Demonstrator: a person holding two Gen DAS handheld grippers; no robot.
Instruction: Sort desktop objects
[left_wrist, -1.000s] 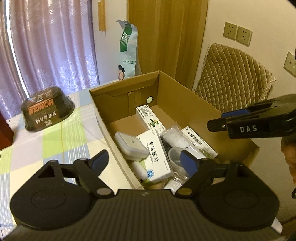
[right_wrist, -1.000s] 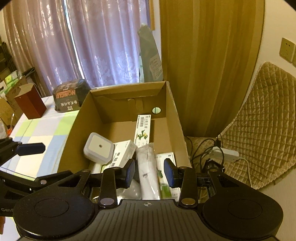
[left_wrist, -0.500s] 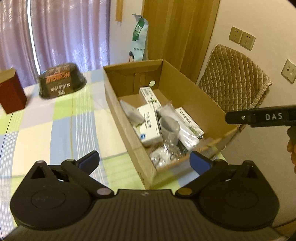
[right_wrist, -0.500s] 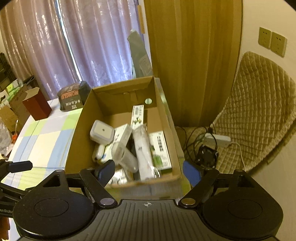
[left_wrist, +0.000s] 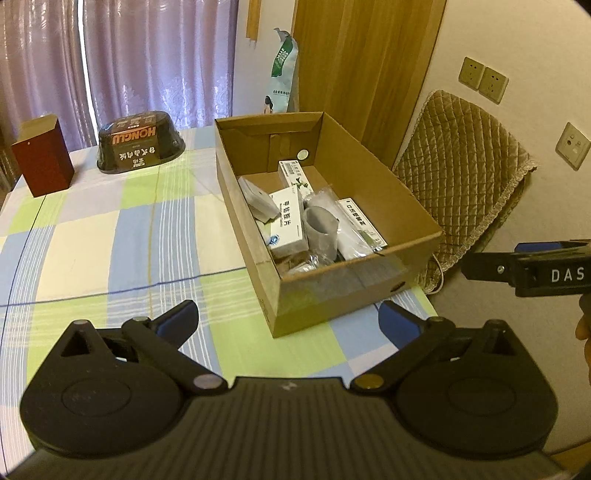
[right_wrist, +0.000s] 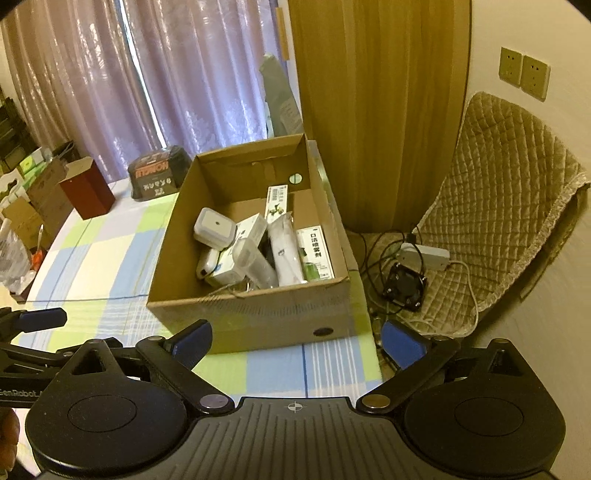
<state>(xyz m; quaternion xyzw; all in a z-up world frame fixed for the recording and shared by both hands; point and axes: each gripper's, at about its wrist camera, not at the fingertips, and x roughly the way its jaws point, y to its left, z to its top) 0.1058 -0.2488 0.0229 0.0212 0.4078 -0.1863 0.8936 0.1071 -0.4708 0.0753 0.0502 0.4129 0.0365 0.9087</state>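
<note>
An open cardboard box (left_wrist: 391, 206) (right_wrist: 258, 310) stands on the checked tablecloth near the table's right edge. Inside lie several items: white medicine boxes (left_wrist: 286, 221) (right_wrist: 314, 251), a white square device (right_wrist: 215, 227), a clear plastic cup (left_wrist: 320, 230) and a wrapped white roll (right_wrist: 284, 251). My left gripper (left_wrist: 288, 323) hovers open over the cloth in front of the box, nothing between its fingers. Held back from the box's near wall, my right gripper (right_wrist: 297, 338) is open and empty too. It shows in the left wrist view as a black bar (left_wrist: 524, 266).
A black bowl-shaped food pack (left_wrist: 140, 146) and a dark red box (left_wrist: 42, 160) stand at the table's far left. A green-white bag (left_wrist: 282, 74) leans behind the box. A quilted chair (right_wrist: 509, 206), cables and a power strip (right_wrist: 424, 254) are right of the table.
Both grippers have pulled back and up from over the box. The right gripper's jaws, narrow one second ago, have spread wide. The clear cup now lies in the box.
</note>
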